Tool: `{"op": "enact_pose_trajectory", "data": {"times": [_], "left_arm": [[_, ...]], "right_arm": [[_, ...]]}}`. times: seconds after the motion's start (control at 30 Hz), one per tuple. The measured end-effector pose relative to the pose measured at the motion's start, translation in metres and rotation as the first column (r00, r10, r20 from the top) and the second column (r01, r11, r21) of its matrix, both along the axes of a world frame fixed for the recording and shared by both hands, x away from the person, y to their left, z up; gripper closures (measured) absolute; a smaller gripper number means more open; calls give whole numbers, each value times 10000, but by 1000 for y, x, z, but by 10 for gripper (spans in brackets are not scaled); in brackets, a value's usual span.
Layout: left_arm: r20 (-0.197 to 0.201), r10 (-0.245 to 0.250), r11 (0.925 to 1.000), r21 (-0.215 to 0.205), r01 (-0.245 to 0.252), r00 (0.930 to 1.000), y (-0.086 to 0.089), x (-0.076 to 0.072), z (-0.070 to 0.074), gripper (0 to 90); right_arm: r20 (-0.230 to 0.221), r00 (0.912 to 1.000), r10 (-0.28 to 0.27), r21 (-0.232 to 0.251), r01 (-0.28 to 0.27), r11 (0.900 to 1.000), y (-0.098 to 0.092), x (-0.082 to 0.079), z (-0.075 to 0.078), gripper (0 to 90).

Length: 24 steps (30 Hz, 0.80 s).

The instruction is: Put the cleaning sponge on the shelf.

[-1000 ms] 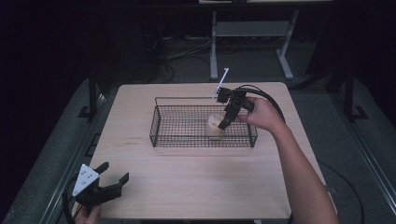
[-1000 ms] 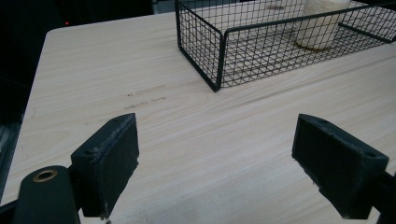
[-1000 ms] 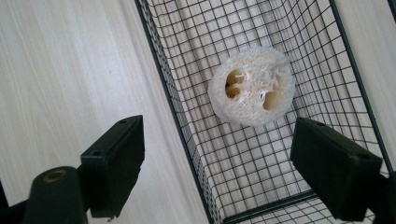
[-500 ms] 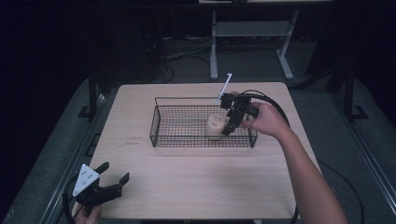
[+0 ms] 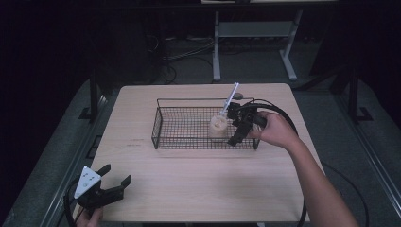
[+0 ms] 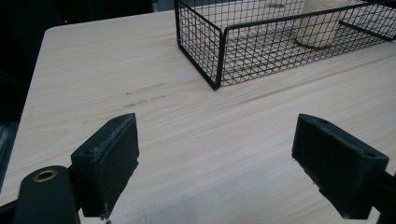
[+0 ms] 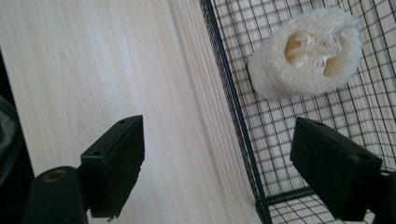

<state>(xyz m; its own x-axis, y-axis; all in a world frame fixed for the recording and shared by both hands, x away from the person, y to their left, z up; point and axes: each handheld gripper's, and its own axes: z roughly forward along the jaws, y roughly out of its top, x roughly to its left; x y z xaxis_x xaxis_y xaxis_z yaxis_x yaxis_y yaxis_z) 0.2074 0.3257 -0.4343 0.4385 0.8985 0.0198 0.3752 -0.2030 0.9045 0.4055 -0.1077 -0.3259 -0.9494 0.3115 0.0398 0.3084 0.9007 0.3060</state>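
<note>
While the loofah piece (image 5: 218,126) sits upright on the mesh floor near the right end of the wire basket (image 5: 163,124), the right gripper (image 5: 240,128) hangs just beside it at the basket's right end, its jaws spread wide with nothing between them. From the right gripper view the loofah piece (image 7: 306,52) lies inside the basket's wall (image 7: 231,105), apart from both pads, and the jaws straddle that wall, one over bare table (image 7: 93,70) and one over the mesh. My reading is that the sponge has been set down in the basket and the open jaws mark a release, though nothing here rules out a reach to pick it up. A thin white stick-like thing (image 5: 231,98) slants up near the gripper; what it is I cannot tell. The left gripper (image 5: 111,184) waits at the near left corner of the table (image 5: 189,189), well apart from the basket, jaws also wide and empty, probably parked there so it stays out of the working hand's way. Its own view looks across bare wood toward the basket's corner (image 6: 217,70), with the loofah piece (image 6: 322,25) standing beyond the wire.
</note>
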Motion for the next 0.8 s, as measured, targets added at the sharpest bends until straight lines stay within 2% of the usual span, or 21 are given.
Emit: {"op": "enact_pose_trajectory", "data": {"times": [0.27, 0.8], "left_arm": [[-13, -54, 10000, 35, 54, 10000, -2, 0, 0, 141], [-7, -66, 9999, 98, 66, 10000, -2, 0, 0, 141]], "right_arm": [[-162, 9999, 46, -3, -46, 10000, -5, -9, -9, 173], [-112, 9999, -7, 189, 9, 9998, -17, -23, -18, 173]]}}
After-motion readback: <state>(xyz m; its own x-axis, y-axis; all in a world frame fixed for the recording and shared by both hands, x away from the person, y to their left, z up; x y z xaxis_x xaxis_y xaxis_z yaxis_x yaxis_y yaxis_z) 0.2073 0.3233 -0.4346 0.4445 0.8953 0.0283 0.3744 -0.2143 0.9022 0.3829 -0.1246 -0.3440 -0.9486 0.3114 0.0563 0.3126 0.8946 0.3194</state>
